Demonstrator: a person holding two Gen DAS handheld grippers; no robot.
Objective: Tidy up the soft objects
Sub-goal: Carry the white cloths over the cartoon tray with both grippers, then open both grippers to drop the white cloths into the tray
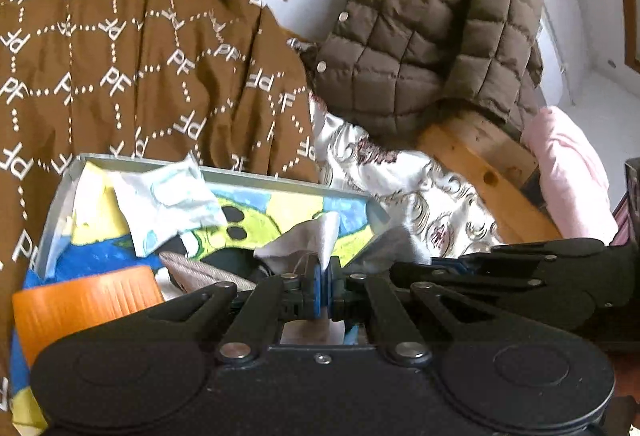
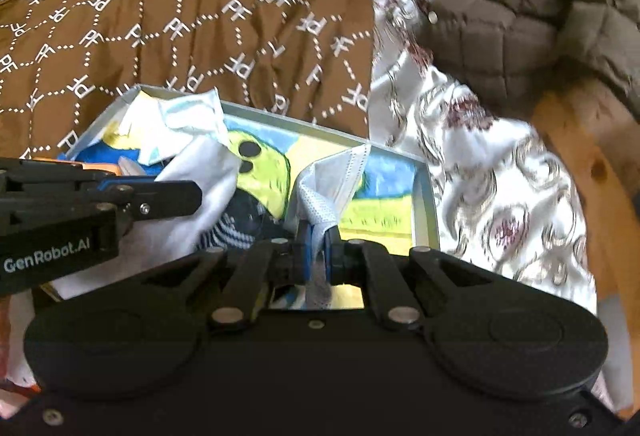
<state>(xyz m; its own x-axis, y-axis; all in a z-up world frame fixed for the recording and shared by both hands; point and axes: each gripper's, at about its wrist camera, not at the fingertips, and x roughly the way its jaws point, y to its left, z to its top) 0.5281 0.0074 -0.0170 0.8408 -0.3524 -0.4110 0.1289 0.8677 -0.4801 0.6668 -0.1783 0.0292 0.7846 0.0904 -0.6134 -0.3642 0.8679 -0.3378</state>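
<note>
A shallow grey box point(image 1: 280, 178) with a colourful picture on its bottom holds a pale blue face mask point(image 1: 176, 196), a dark striped sock point(image 2: 228, 236) and other small cloths. In the left wrist view my left gripper point(image 1: 325, 268) is shut on a white cloth point(image 1: 316, 236) that stands up over the box's near side. The right wrist view shows my right gripper point(image 2: 318, 236) shut on a pale blue-grey face mask point(image 2: 332, 180) over the box's right end point(image 2: 430, 204). The two grippers are side by side; the left gripper point(image 2: 198, 198) reaches in from the left above white fabric.
A brown jacket with a white letter print point(image 1: 120, 56) lies behind the box. A quilted olive-brown jacket point(image 1: 432, 24) hangs over a wooden frame point(image 1: 480, 164) at the right. White patterned satin point(image 2: 480, 176) lies between them. An orange ribbed object point(image 1: 88, 300) is near left, pink cloth point(image 1: 568, 172) far right.
</note>
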